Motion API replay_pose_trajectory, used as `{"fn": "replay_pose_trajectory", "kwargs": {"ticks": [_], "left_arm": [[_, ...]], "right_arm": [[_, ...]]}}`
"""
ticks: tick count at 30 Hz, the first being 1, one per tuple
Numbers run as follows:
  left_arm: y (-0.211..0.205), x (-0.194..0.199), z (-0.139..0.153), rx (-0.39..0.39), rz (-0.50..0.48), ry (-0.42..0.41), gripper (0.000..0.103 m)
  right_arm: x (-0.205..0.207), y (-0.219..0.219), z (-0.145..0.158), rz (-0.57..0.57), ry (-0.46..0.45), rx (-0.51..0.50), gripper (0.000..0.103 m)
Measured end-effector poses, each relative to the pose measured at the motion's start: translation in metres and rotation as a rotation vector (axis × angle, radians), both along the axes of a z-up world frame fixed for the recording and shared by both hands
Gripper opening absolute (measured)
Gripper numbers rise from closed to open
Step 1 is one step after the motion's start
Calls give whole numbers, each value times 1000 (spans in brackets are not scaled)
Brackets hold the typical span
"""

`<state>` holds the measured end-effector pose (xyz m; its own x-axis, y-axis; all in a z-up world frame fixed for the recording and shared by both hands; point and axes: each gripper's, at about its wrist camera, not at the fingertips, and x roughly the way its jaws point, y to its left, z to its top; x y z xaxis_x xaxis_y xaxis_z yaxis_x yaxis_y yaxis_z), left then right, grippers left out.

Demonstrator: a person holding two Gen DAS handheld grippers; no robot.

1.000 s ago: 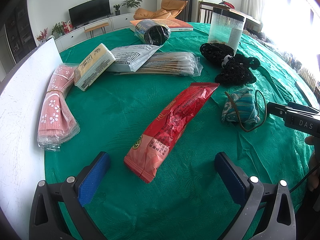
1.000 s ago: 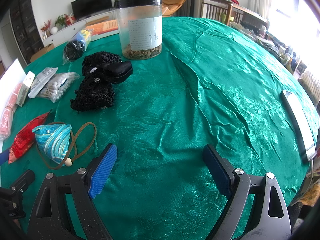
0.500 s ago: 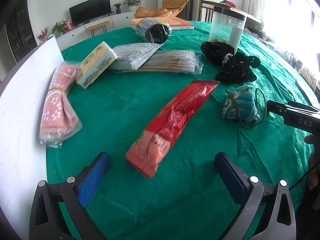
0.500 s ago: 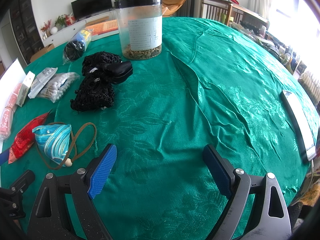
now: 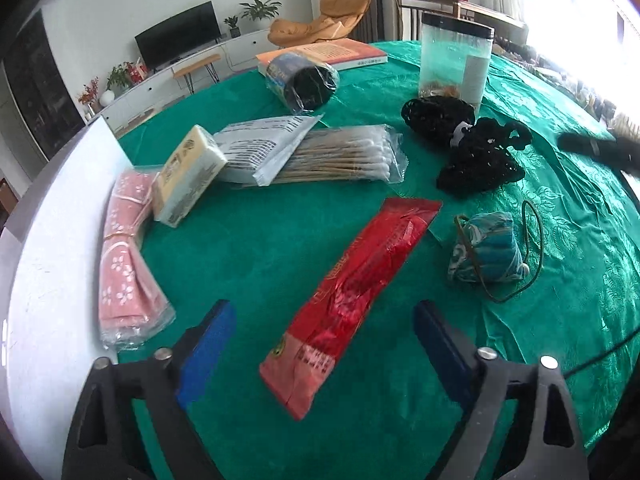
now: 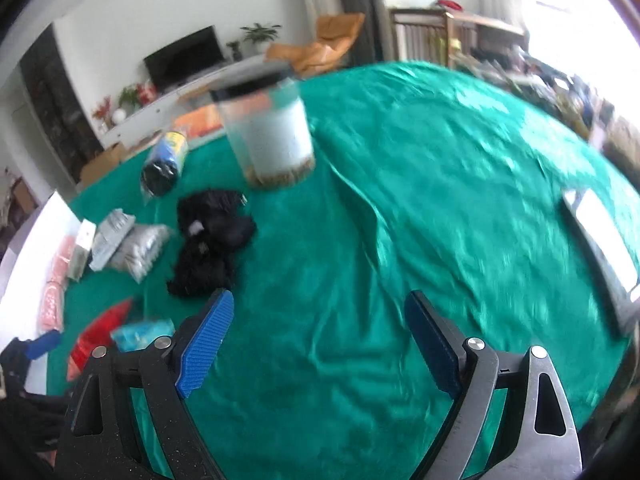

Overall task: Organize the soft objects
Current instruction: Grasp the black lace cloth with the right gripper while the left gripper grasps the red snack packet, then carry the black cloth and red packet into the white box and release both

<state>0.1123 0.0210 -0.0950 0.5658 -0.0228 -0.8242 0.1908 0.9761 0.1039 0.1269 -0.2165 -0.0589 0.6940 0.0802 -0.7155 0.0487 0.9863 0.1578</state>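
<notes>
A long red snack packet [image 5: 352, 292] lies diagonally on the green tablecloth [image 5: 256, 248]. Its near end sits between the fingers of my left gripper [image 5: 322, 344], whose jaws are closing; the blue pads stand clear of the packet on both sides. To its right rests a blue patterned pouch [image 5: 484, 248] with a brown cord, and black mesh items [image 5: 476, 156] lie beyond. My right gripper [image 6: 320, 344] hangs open over bare cloth, nothing between its fingers; that view is motion-blurred. The red packet [image 6: 100, 332] and pouch [image 6: 140, 332] show at its lower left.
A pink cloth pack [image 5: 124, 264], a yellow-white packet [image 5: 188, 176], a grey pouch [image 5: 264, 144] and cotton swabs [image 5: 344, 156] lie at the left by a white board [image 5: 52, 240]. Farther back stand a wrapped black roll [image 5: 304, 80], a clear jar [image 5: 456, 60] and a book [image 5: 328, 52]. A flat device [image 6: 604, 252] rests at the right.
My left gripper's fingers have drawn closer together around the red packet's near end. The right gripper has risen and tipped upward, so its view shows more of the room and is blurred.
</notes>
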Motion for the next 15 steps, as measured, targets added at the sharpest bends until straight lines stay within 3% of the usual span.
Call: {"fn": "replay_pose_trajectory", "kwargs": {"ticks": [1,5,8,10,15], "left_arm": [[1,3,-1,-10,-2,10,76],[10,11,-2,-108,6,44,27],[17,10,2,-159,32,44,24],[23,1,9,-202,35,28,24],[32,-26,41,-327,28,-32,24]], "right_arm": [[10,5,6,37,2,-7,89],[69,48,14,242,90,-48,89],[102,78,-13,330,233,-62,85],[106,79,-26,314,268,-46,32],[74,57,-3,254,183,-22,32]]}}
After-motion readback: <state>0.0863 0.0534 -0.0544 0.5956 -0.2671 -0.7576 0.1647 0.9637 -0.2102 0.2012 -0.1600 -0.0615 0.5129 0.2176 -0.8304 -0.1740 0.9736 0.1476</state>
